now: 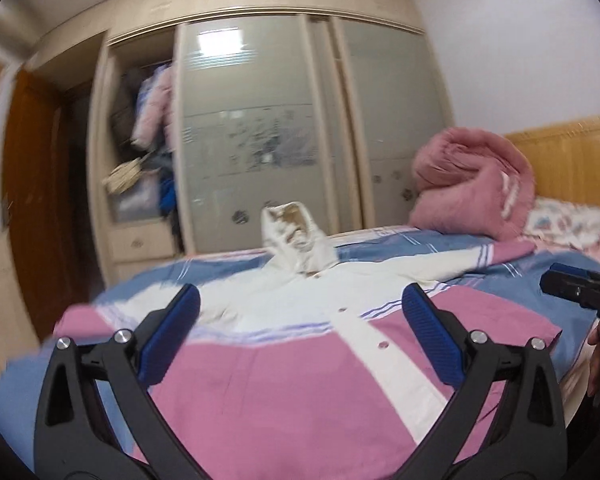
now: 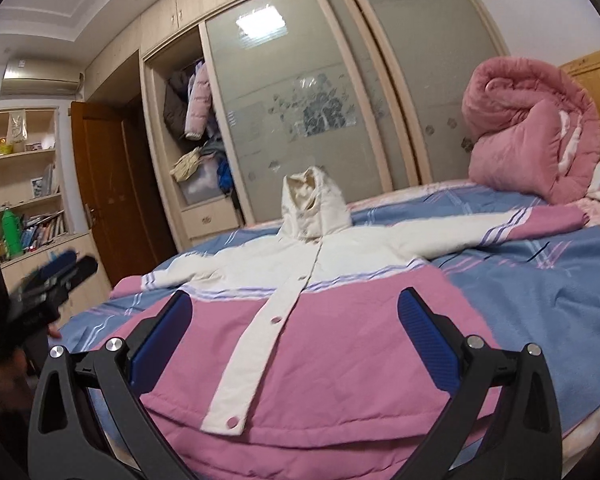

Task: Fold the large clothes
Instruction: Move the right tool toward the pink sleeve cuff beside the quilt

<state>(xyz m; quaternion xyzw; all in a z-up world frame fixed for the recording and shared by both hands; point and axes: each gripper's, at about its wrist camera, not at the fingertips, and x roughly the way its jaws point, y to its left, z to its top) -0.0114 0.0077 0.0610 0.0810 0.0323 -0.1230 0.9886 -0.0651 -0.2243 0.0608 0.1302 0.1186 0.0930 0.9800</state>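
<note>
Pink-and-white jacket (image 2: 300, 340) lies spread flat on bed (image 2: 539, 300), wardrobe (image 2: 188, 128) holding clothes.

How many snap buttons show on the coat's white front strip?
4 in the right wrist view: snap buttons on the coat at the hem, mid-strip, chest and hood base. More may be hidden by folds.

The jacket (image 2: 300, 320) lies flat on the bed (image 2: 539, 300), hem at the near edge, hood (image 2: 311, 204) toward the far edge, sleeves spread left and right. A rolled quilt (image 2: 531, 136) sits at the far right corner; the wardrobe (image 2: 339, 80) stands behind.
</note>
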